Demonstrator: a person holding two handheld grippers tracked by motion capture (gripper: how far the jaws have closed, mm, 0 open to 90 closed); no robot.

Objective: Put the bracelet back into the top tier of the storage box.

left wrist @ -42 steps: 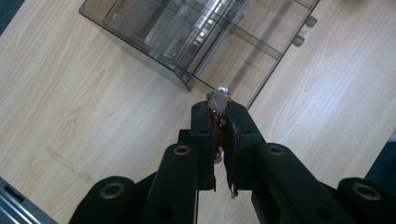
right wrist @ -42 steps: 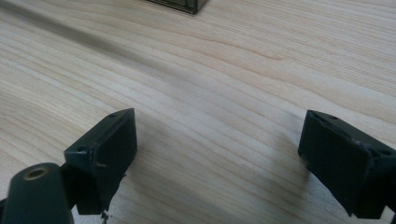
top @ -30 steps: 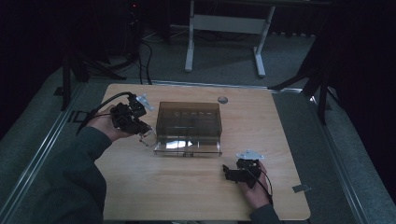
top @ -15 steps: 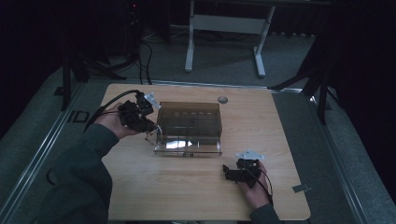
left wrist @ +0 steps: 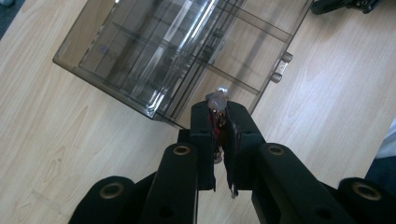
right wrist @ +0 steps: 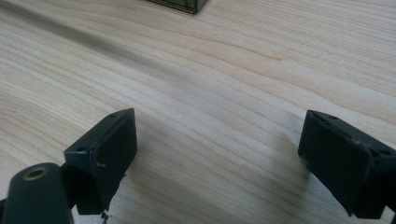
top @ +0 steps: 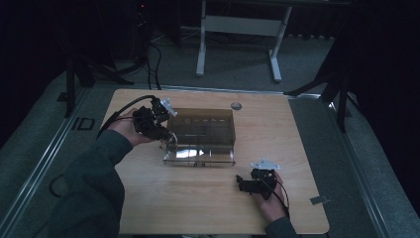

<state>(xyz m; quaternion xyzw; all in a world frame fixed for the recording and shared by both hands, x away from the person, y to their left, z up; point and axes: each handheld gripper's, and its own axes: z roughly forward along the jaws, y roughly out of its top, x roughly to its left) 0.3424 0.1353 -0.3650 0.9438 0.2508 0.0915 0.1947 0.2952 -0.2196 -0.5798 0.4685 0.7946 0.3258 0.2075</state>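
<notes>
A smoky clear plastic compartment box (top: pixel 200 130) stands mid-table with its lid (top: pixel 198 157) folded down toward me. My left gripper (top: pixel 166 138) hangs at the box's left front corner, shut on a small reddish piece with a pale tip (left wrist: pixel 216 100). In the left gripper view that piece pokes out between the jaws just above the box's lid edge (left wrist: pixel 224 60). My right gripper (top: pixel 242 184) rests low on the table at the front right, apart from the box. Its jaws stand wide open (right wrist: pixel 217 140) over bare wood, with a corner of the box (right wrist: pixel 180 4) far ahead.
The wooden table (top: pixel 148 198) has a round cable grommet (top: pixel 236 105) behind the box and a scrap of tape (top: pixel 319 200) near its right front corner. Beyond the table stand a white desk frame (top: pixel 237 25) and cables (top: pixel 148 59) on grey carpet.
My left gripper has shifted a little to the right, closer to the box's left side, still holding the small piece. The right gripper has not moved.
</notes>
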